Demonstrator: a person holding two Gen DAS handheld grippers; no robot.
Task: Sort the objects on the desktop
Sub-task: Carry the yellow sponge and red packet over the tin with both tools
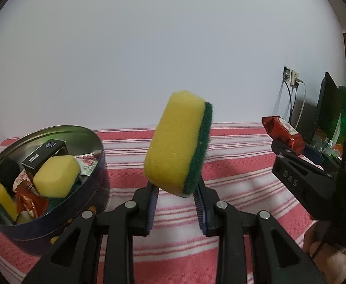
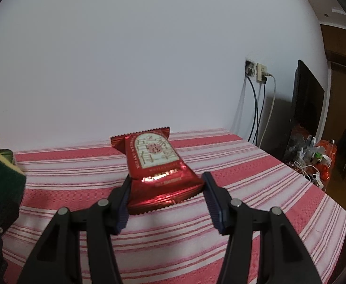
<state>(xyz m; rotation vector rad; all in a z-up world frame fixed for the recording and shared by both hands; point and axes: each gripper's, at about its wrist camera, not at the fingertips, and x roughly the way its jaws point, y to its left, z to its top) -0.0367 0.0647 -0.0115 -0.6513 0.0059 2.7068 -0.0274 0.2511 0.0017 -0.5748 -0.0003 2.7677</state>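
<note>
Because sorting here means filling the round tin (image 1: pixel 54 215) on the striped tablecloth (image 1: pixel 244 172), both items ride lifted above it. Left gripper (image 1: pixel 176 189) is clamped on the yellow-green sponge (image 1: pixel 173 139), just right of the tin; right gripper (image 2: pixel 166 189) pinches the red snack packet (image 2: pixel 158 165), clear of the cloth.

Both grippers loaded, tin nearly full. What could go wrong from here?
1. The left gripper pinches only the sponge bottom edge; it may tip out.
2. The round tin is already piled high; additions might spill.
3. The right gripper holds the glossy red snack packet by its sides; it might slip.
</note>
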